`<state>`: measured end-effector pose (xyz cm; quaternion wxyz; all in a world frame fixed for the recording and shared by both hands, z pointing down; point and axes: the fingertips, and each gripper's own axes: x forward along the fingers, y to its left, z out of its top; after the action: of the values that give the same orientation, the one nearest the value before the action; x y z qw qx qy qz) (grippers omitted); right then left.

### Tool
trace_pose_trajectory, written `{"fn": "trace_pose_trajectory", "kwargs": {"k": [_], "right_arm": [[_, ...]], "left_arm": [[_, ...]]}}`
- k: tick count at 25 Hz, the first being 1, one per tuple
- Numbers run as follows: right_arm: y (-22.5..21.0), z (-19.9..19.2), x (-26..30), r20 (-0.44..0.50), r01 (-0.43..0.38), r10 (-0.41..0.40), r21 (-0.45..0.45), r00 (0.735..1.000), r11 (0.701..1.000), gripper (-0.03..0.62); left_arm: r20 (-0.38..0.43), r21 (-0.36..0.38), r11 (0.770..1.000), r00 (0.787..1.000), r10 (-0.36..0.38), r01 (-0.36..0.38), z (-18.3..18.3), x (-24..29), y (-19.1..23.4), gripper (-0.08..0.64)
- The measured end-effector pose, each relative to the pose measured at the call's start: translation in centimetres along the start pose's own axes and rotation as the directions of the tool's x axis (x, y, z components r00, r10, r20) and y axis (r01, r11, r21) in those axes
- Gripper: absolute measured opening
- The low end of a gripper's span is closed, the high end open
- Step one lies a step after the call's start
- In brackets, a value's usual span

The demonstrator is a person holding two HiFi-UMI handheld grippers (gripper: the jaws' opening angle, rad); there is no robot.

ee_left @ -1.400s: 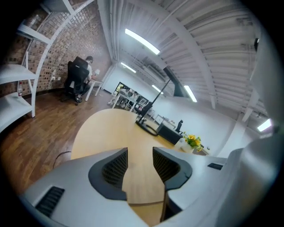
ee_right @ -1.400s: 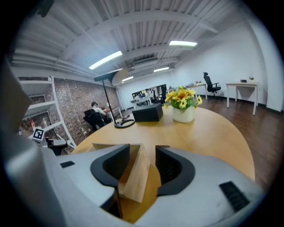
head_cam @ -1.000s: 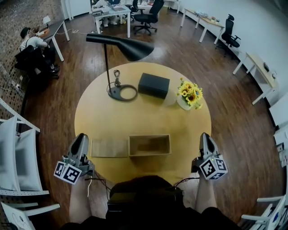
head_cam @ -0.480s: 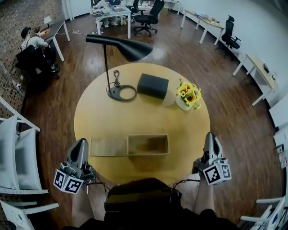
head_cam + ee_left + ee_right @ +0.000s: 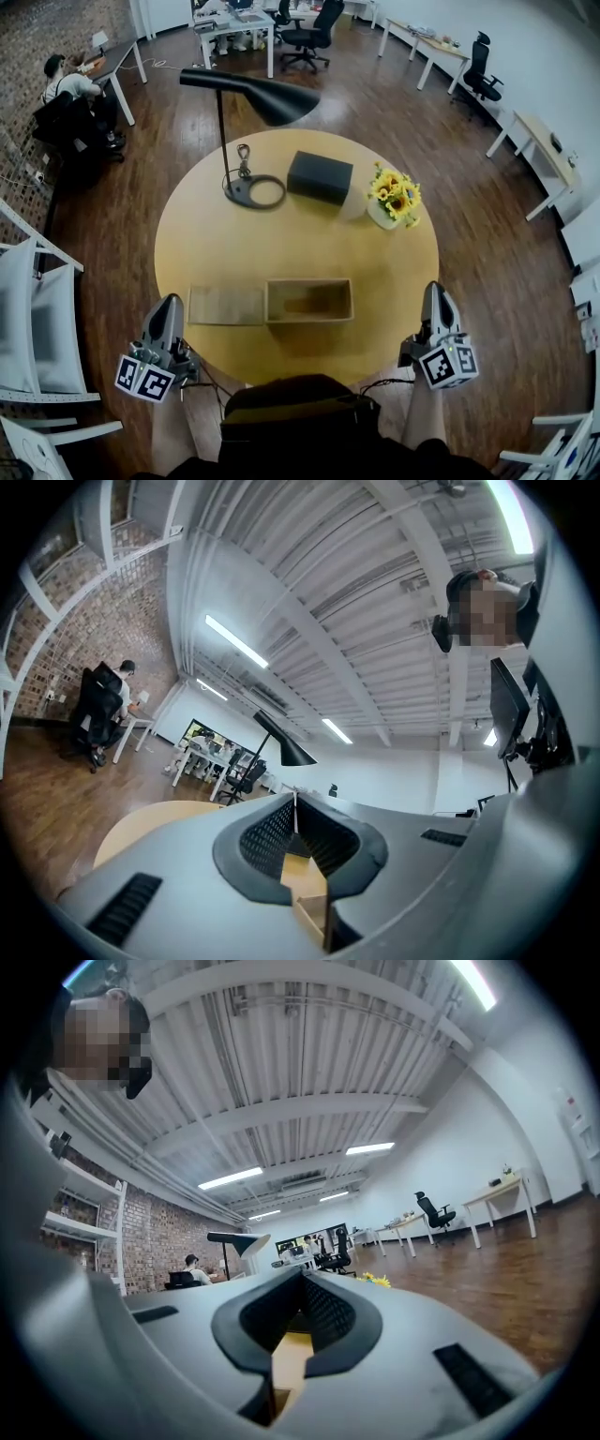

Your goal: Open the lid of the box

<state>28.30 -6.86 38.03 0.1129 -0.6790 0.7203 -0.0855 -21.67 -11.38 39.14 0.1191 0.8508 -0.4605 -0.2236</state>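
An open wooden box (image 5: 309,300) sits near the front edge of the round yellow table (image 5: 234,248). Its flat wooden lid (image 5: 225,306) lies on the table just left of it, touching the box's left wall. My left gripper (image 5: 172,300) hovers at the table's front-left edge, left of the lid, shut and holding nothing. My right gripper (image 5: 434,289) is off the table's front-right edge, well right of the box, also shut and empty. In the left gripper view the jaws (image 5: 295,803) meet in a seam, with a box corner (image 5: 314,919) showing below. In the right gripper view the gripper (image 5: 302,1279) points at the room.
At the back of the table are a black lamp (image 5: 253,94) on a ring base (image 5: 255,192), a black case (image 5: 320,177) and a vase of sunflowers (image 5: 394,199). White chairs (image 5: 37,328) stand at the left. Desks and office chairs fill the far room.
Both grippers have drawn back a little toward the person, the right one also shifting outward. Box and lid have not moved.
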Motion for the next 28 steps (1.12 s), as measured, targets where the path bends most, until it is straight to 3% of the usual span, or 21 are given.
{"fn": "trace_pose_trajectory", "kwargs": {"k": [2, 6, 10, 15, 28], "right_arm": [[0.0, 0.3, 0.0, 0.014, 0.005, -0.005, -0.013, 1.000, 1.000, 0.002], [-0.5, -0.1, -0.3, 0.026, 0.032, -0.032, -0.001, 0.999, 0.999, 0.000], [-0.3, -0.7, -0.4, -0.001, 0.033, -0.033, -0.005, 0.999, 0.999, 0.000], [-0.2, -1.0, -0.3, -0.003, 0.016, -0.016, 0.005, 1.000, 1.000, 0.000], [-0.7, -1.2, 0.0, -0.003, 0.017, -0.017, 0.004, 1.000, 1.000, 0.000]], "left_arm": [[0.007, -0.010, 1.000, 1.000, -0.005, 0.005, 0.3, -0.4, 0.1, 0.005], [-0.019, 0.067, 0.998, 1.000, -0.002, 0.003, 0.3, -0.3, 0.0, 0.005], [-0.026, 0.090, 0.996, 1.000, -0.007, 0.009, -0.3, 0.4, -0.6, 0.005], [-0.016, 0.046, 0.999, 1.000, -0.013, 0.013, -0.9, 1.1, -0.8, 0.005], [-0.011, 0.017, 0.999, 0.999, 0.039, -0.039, -1.1, 0.2, 0.8, 0.005]]}}
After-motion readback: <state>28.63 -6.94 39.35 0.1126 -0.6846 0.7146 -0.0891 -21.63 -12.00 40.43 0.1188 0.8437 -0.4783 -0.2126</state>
